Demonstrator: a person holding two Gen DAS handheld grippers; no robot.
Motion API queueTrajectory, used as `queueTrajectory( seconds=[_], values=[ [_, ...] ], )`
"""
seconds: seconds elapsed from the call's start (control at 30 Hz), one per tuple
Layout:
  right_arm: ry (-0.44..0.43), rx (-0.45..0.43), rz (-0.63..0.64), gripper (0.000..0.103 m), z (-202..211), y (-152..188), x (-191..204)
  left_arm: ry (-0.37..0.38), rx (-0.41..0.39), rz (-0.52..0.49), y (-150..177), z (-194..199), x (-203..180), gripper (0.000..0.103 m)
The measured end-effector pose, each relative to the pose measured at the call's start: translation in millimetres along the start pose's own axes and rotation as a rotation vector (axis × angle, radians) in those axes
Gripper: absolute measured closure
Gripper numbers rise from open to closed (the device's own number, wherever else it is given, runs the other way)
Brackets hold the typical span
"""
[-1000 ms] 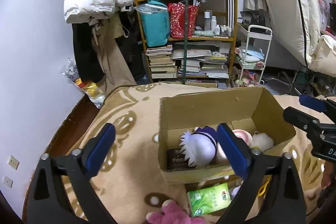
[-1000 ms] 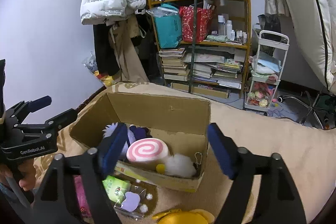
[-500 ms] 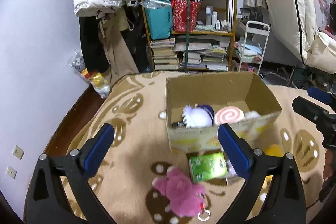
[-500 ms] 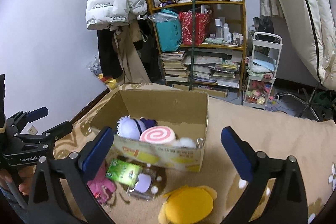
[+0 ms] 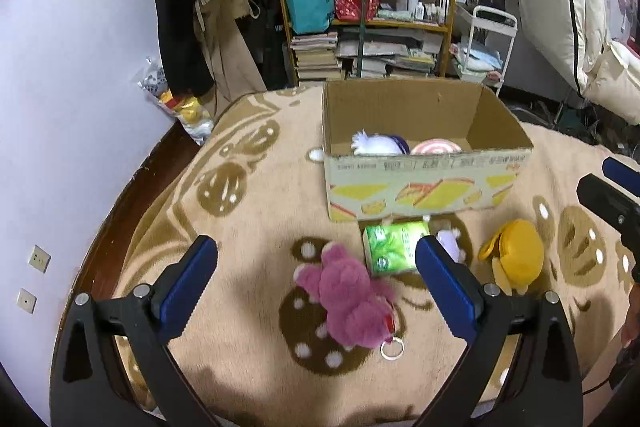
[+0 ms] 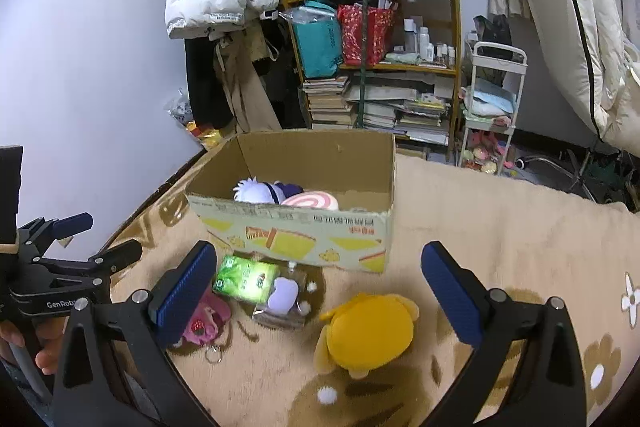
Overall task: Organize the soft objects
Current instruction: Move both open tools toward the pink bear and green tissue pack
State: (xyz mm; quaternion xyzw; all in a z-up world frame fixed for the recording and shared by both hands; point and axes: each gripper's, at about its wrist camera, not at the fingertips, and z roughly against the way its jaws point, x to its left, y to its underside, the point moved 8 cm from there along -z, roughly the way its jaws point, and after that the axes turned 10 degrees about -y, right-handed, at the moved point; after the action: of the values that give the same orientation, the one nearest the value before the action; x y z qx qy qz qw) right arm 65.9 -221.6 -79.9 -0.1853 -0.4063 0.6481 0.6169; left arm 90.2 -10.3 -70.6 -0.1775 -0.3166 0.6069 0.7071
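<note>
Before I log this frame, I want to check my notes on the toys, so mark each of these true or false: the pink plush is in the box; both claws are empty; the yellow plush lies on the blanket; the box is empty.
1. The pink plush is in the cardboard box. False: it lies on the blanket in front of the box.
2. The left claw and right claw are open and empty. True.
3. The yellow plush lies on the blanket. True.
4. The box is empty. False: a white-haired plush and a pink swirl cushion sit inside.
</note>
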Motion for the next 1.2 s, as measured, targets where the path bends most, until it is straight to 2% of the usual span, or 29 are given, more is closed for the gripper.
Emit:
queueTrajectory(
  seconds=[0.23, 0.8, 1.2],
  values=[
    [0.018, 0.036, -0.013, 0.000, -10, 10, -4, 0.009, 0.061, 0.006, 10, -19, 1, 0.005],
    [0.070, 0.191, -0.180, 0.000, -61, 40, -44, 0.004, 0.271, 0.037, 31, -89, -6, 0.005],
    [0.061, 0.287, -0.279, 0.000, -87, 61, -62, 0.048, 0.401, 0.031, 50, -120, -25, 0.005]
  ],
)
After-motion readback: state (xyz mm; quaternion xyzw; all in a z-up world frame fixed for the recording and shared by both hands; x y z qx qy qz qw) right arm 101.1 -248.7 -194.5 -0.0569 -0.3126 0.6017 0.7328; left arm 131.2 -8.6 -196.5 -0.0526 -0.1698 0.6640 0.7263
